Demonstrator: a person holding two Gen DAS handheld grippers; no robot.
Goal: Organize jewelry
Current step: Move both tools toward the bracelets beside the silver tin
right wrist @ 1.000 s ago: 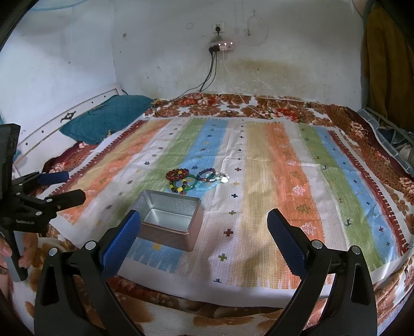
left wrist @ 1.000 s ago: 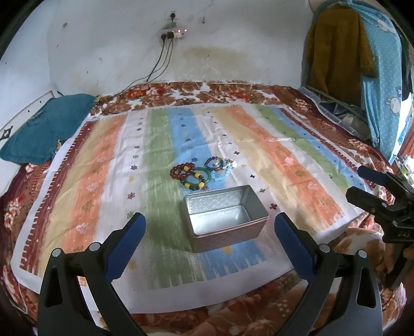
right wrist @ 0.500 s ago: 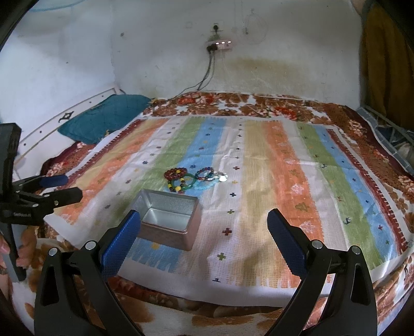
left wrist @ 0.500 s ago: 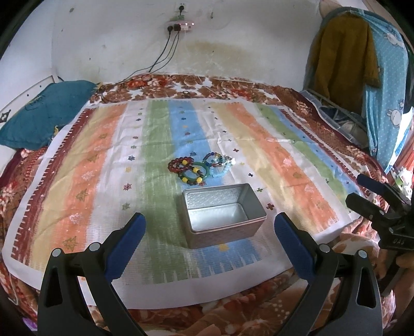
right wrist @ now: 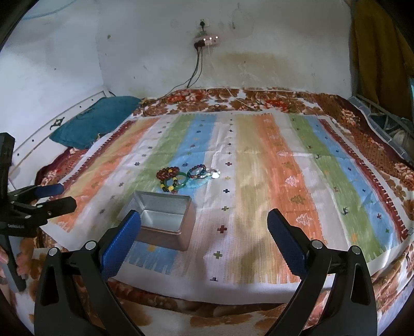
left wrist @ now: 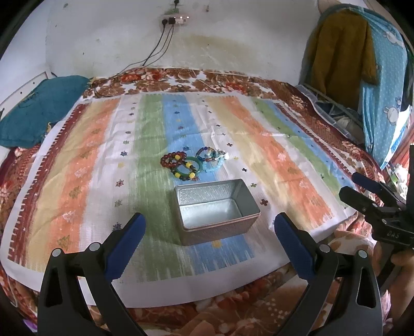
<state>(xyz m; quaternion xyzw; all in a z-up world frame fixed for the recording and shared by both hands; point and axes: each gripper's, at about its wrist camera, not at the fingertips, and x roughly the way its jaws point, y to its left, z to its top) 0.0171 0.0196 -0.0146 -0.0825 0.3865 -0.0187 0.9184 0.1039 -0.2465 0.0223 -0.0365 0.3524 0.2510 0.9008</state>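
Observation:
An open, empty silver tin box [left wrist: 216, 210] sits on the striped cloth [left wrist: 85, 165]; it also shows in the right wrist view [right wrist: 163, 222]. Just behind it lies a cluster of bracelets: a dark red bead bracelet [left wrist: 172, 158], a green bangle [left wrist: 186, 168] with yellow and dark beads, and a blue bead bracelet [left wrist: 210, 157]. The cluster shows in the right wrist view too [right wrist: 181, 177]. My left gripper [left wrist: 209, 239] is open and empty in front of the box. My right gripper [right wrist: 204, 237] is open and empty, right of the box.
The cloth covers a bed with a floral blanket [left wrist: 181, 80]. A teal pillow [left wrist: 38, 108] lies at the far left. Clothes [left wrist: 362, 56] hang at the right. A power strip with cables [left wrist: 176, 19] is on the back wall.
Both grippers have moved a little forward and upward over the bed. The box and bracelets have not moved. Both grippers stay open.

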